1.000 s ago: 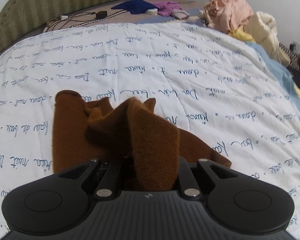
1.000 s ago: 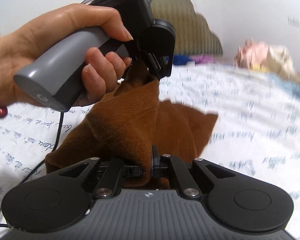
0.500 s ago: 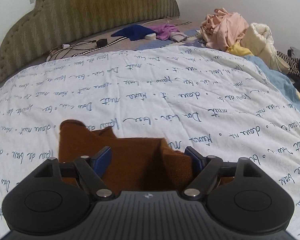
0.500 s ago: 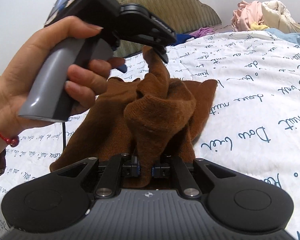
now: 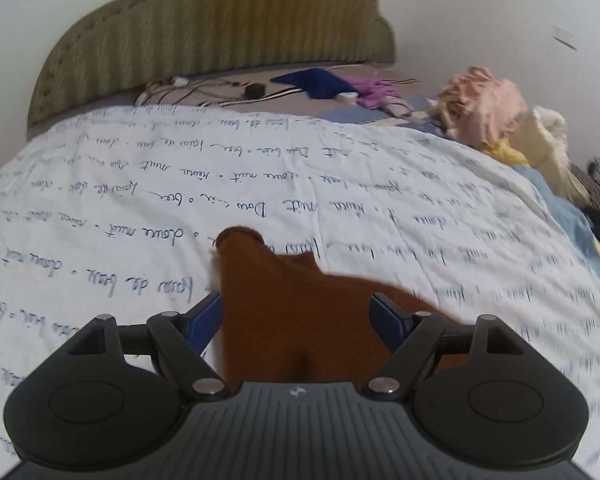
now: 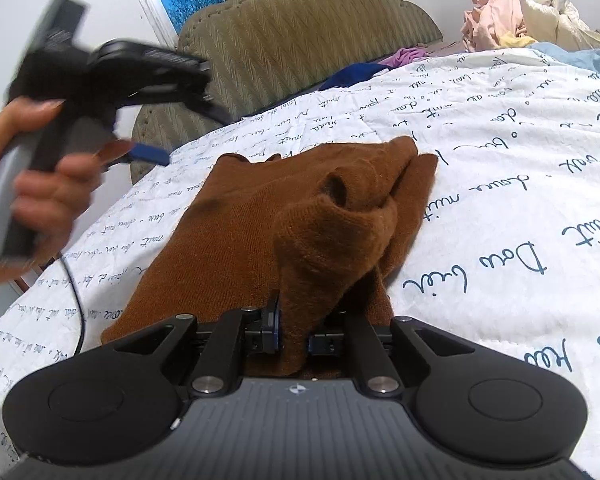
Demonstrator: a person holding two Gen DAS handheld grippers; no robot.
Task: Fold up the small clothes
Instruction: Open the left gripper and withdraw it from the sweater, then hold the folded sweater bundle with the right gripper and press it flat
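A small brown knitted garment [image 6: 260, 224] lies partly folded on the white quilt with blue script [image 6: 520, 184]. My right gripper [image 6: 294, 338] is shut on a bunched fold of the brown garment near its front edge. My left gripper [image 5: 296, 316] is open, its blue pads [image 5: 204, 316] spread wide above the brown garment [image 5: 292, 312], holding nothing. In the right wrist view the left gripper [image 6: 148, 128] is raised in a hand at the upper left, clear of the cloth and blurred.
A green padded headboard [image 5: 228, 28] stands behind the bed. Cables and a charger [image 5: 204, 90] lie at the head. A blue cloth [image 5: 316, 82], a purple cloth [image 5: 374, 90] and a pile of pink and cream clothes [image 5: 500, 120] lie at the far right.
My left gripper let go of the brown garment, opened and lifted away to the left. The cloth it held dropped onto the pile. My right gripper stays shut on its fold.
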